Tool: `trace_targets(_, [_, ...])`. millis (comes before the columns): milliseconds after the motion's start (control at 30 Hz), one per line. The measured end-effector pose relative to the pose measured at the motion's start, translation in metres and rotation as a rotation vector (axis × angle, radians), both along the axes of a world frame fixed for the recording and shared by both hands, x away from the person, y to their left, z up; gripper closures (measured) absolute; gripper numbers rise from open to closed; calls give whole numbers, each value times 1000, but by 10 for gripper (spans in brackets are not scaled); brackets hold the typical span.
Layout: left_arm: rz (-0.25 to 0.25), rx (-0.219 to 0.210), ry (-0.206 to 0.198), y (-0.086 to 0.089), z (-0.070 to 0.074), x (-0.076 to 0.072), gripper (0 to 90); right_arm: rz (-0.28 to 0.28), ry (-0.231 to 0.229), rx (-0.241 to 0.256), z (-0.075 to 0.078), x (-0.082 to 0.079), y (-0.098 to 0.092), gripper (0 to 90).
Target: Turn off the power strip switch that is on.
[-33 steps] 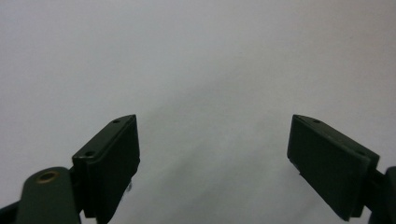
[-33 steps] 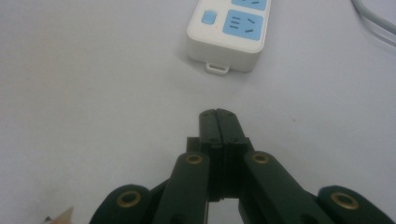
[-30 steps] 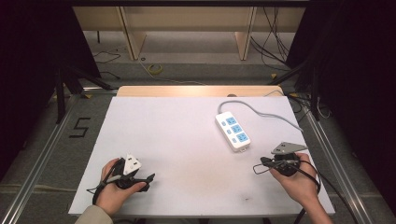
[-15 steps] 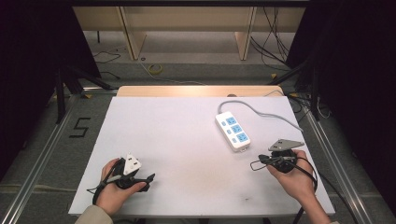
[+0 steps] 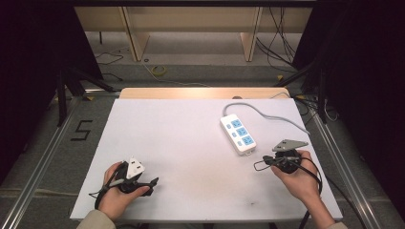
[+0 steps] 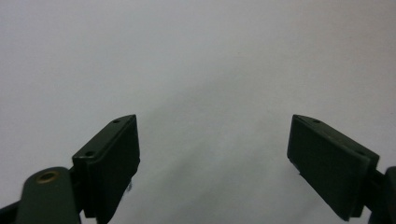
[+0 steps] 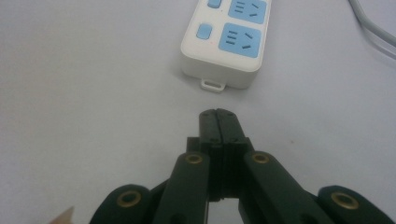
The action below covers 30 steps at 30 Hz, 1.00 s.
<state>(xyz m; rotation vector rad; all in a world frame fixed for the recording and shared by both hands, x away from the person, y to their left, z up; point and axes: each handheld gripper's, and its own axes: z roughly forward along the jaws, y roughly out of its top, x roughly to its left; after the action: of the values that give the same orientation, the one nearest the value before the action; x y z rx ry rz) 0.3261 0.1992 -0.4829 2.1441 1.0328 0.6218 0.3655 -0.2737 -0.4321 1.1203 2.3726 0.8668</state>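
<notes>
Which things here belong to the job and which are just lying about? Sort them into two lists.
Job:
- power strip with its grey cord
- right tool, shut, pointing at the strip
- left tool, open

Lying about:
- yellow cable coil on the floor
- wooden shelving

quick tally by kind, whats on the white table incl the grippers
power strip: 1
grey cord of the strip: 1
hand-held grippers: 2, the left gripper and the right gripper
total: 4
</notes>
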Motion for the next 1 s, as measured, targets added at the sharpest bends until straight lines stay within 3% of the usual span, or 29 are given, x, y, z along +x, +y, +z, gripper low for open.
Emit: trace_targets(1000, [-2,-3,4,0,0,0,169,7,11,-21,1,15,12,900])
